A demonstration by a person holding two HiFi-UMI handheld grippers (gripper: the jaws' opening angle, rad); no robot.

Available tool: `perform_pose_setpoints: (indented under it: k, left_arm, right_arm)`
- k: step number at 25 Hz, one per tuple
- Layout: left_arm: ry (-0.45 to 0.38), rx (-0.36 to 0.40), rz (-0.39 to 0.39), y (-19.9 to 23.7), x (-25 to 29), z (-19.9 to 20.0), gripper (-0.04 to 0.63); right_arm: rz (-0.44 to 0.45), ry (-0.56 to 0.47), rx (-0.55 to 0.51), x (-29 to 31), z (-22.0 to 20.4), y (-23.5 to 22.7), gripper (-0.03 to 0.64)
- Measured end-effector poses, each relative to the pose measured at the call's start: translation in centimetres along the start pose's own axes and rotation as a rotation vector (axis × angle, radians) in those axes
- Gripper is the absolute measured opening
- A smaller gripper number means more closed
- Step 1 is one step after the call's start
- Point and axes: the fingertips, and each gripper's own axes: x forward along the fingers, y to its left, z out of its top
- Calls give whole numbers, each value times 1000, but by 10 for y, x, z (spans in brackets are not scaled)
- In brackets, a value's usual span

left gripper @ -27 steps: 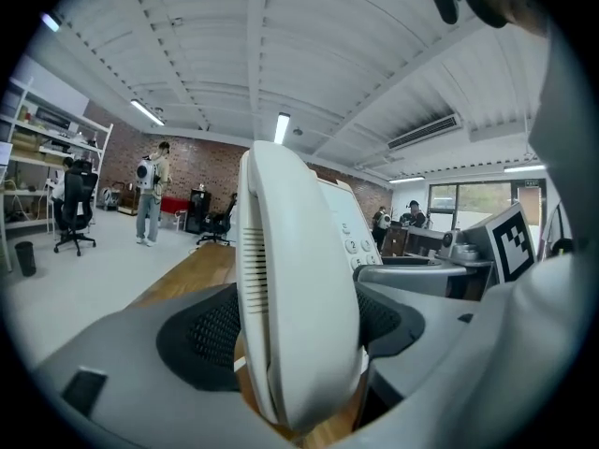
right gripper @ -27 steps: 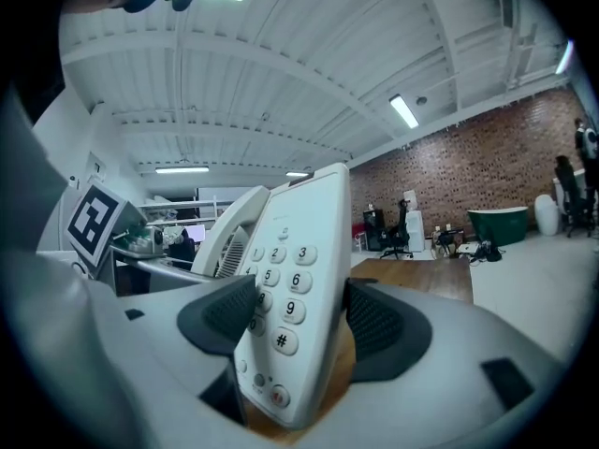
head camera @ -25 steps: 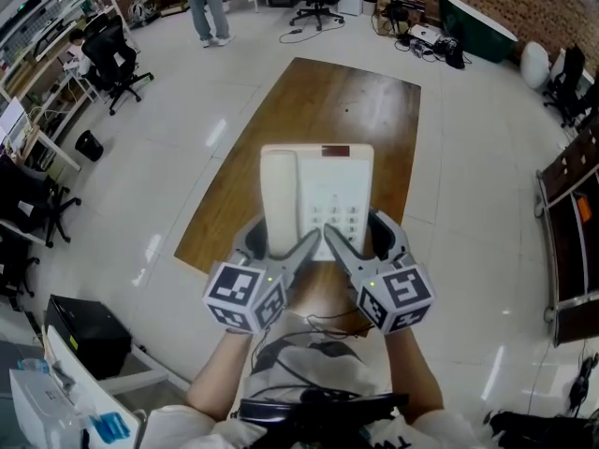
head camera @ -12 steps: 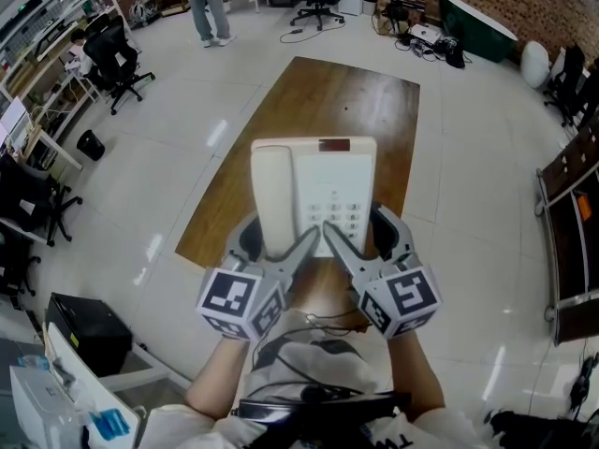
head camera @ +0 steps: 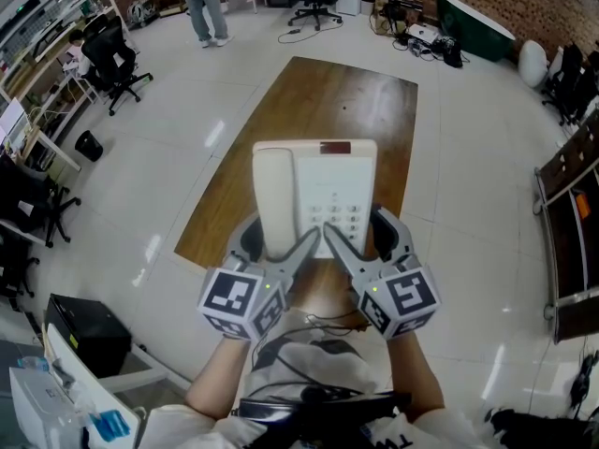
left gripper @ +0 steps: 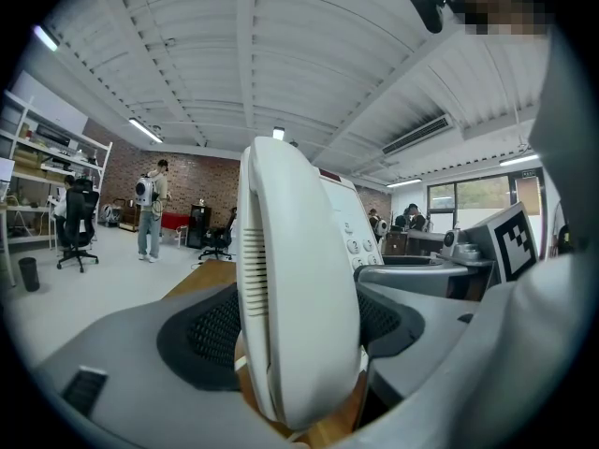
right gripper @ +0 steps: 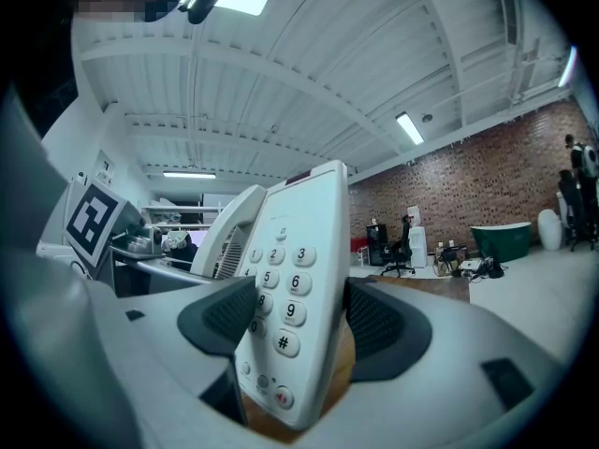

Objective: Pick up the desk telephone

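The cream desk telephone [head camera: 316, 195] is held up in the air above the wooden table [head camera: 318, 110], its handset on the left and its keypad on the right. My left gripper [head camera: 281, 241] is shut on the handset side [left gripper: 298, 288], whose edge fills the left gripper view. My right gripper [head camera: 360, 237] is shut on the keypad side [right gripper: 295, 297], with the number keys facing its left pad. Both marker cubes sit close together below the phone's near edge.
A long brown table stands on the glossy white floor beneath the phone. Office chairs [head camera: 112, 59] and shelves line the left side, a person [head camera: 206, 7] stands far back, and dark cabinets [head camera: 571, 213] run along the right wall. Cables hang near my body.
The telephone has risen slightly and come a little closer to me over the last second, with both grippers keeping their hold. It has hardly moved in the last half second.
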Motion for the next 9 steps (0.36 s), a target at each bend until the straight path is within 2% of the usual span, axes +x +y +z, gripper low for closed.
perform_pose_setpoints:
  k: [9]
  left_arm:
    - [-10, 6, -6, -6, -4, 3, 351]
  right_arm:
    - [-8, -2, -2, -7, 2, 2, 314]
